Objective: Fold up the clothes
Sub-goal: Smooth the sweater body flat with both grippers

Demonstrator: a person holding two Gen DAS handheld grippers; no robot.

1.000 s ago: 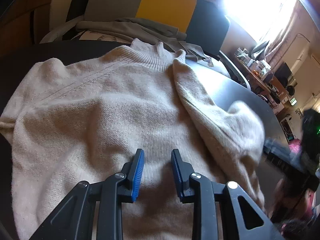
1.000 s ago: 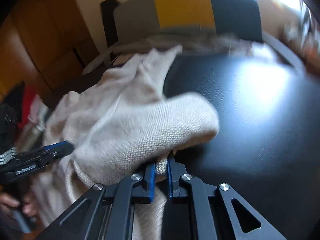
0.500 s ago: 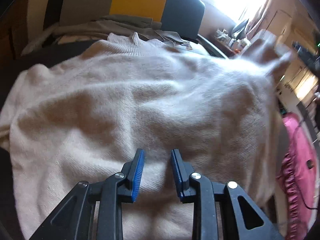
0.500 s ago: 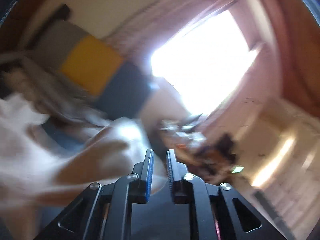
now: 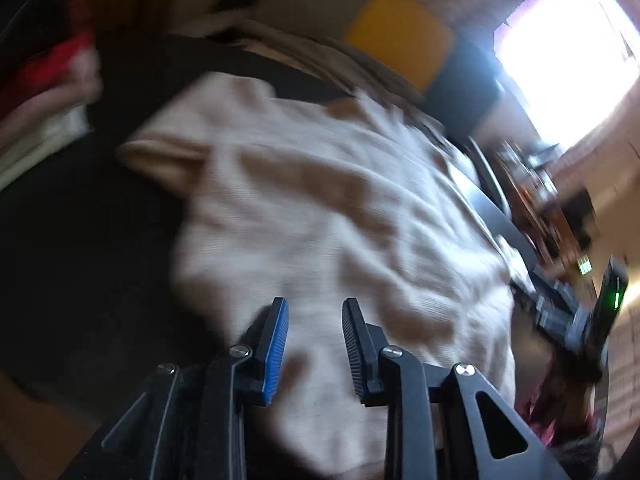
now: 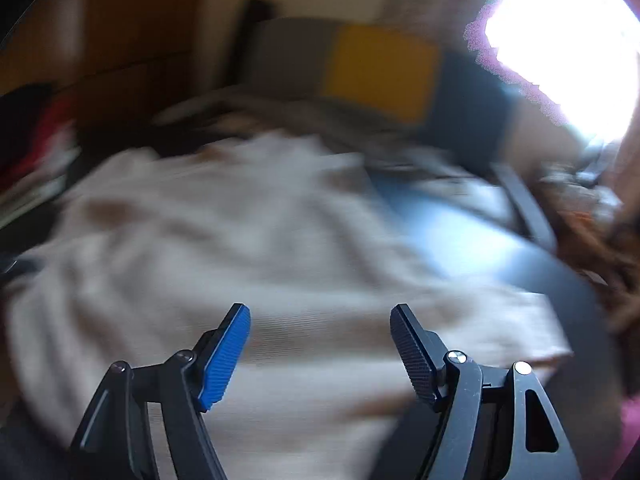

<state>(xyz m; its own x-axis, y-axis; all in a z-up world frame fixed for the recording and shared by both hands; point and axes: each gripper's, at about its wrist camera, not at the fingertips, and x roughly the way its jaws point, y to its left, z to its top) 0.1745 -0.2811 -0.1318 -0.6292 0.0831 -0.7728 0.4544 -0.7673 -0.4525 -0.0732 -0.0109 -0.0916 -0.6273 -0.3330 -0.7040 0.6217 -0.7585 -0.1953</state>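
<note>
Two grippers are hanging over a cream sweater [image 5: 320, 208] that is lying spread on a dark table [image 5: 80, 240]. Both views are blurred by motion, so fine detail is hard to make out.

In the left wrist view, the left gripper [image 5: 314, 344] is sitting above the near part of the sweater with its fingers parted by a moderate gap and nothing between them. The blue pad [image 5: 277, 352] of one finger is facing the black ribbed pad of the other. The sweater is filling the middle of this view, wrinkled and bunched, with a rounded fold sticking out at its far left edge. At the right edge the right gripper [image 5: 576, 320] is showing as a dark blur with a small green light.

In the right wrist view, the right gripper [image 6: 320, 344] is holding its fingers wide apart and gripping nothing, with the sweater [image 6: 240, 260] lying beneath and beyond them. To the right of the sweater, bare table [image 6: 480, 248] is shining with light from a bright window [image 6: 568, 40].

Beyond the table a cushion [image 6: 380, 68] with grey, yellow and dark blue blocks is standing at the far side, with a grey garment [image 5: 320, 56] lying in front of it. Some red and white things [image 5: 48, 92] are lying at the far left, too blurred to identify.
</note>
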